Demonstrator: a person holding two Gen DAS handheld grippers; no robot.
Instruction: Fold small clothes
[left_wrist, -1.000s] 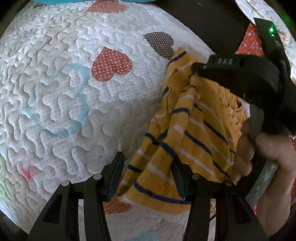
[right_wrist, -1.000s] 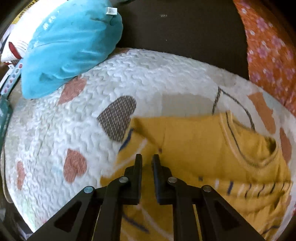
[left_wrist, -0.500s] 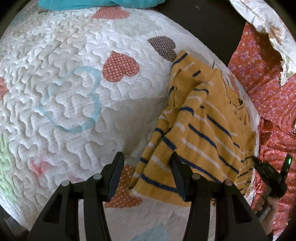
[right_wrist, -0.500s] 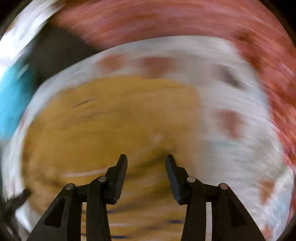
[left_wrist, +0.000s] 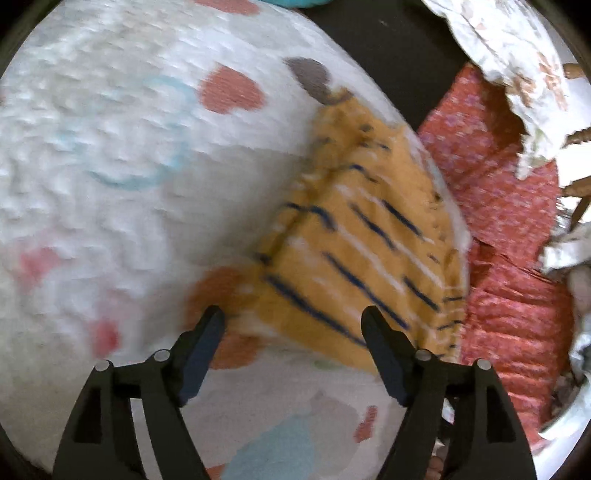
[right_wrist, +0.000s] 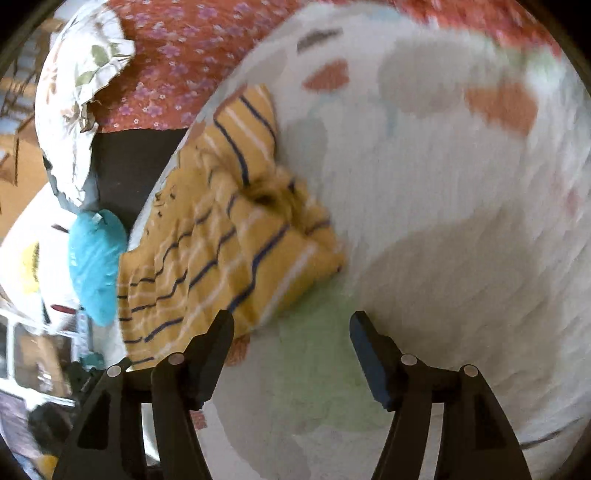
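A small yellow top with navy and white stripes (left_wrist: 354, 254) lies folded on a white quilt with heart prints (left_wrist: 110, 155), near its right edge. My left gripper (left_wrist: 293, 325) is open and empty, hovering just in front of the top's near edge. In the right wrist view the same top (right_wrist: 221, 240) lies left of centre on the quilt (right_wrist: 443, 221). My right gripper (right_wrist: 291, 328) is open and empty, with its left finger near the top's corner. Both views are blurred by motion.
Red floral fabric (left_wrist: 517, 288) lies past the quilt's right edge, with a white floral pillow (left_wrist: 509, 48) beyond it. A teal cushion (right_wrist: 96, 262) and the white floral pillow (right_wrist: 77, 96) sit at the left of the right wrist view.
My right gripper let go of the yellow top, opened and swung away to another side of it. My left gripper opened wider and moved closer to the top's near edge.
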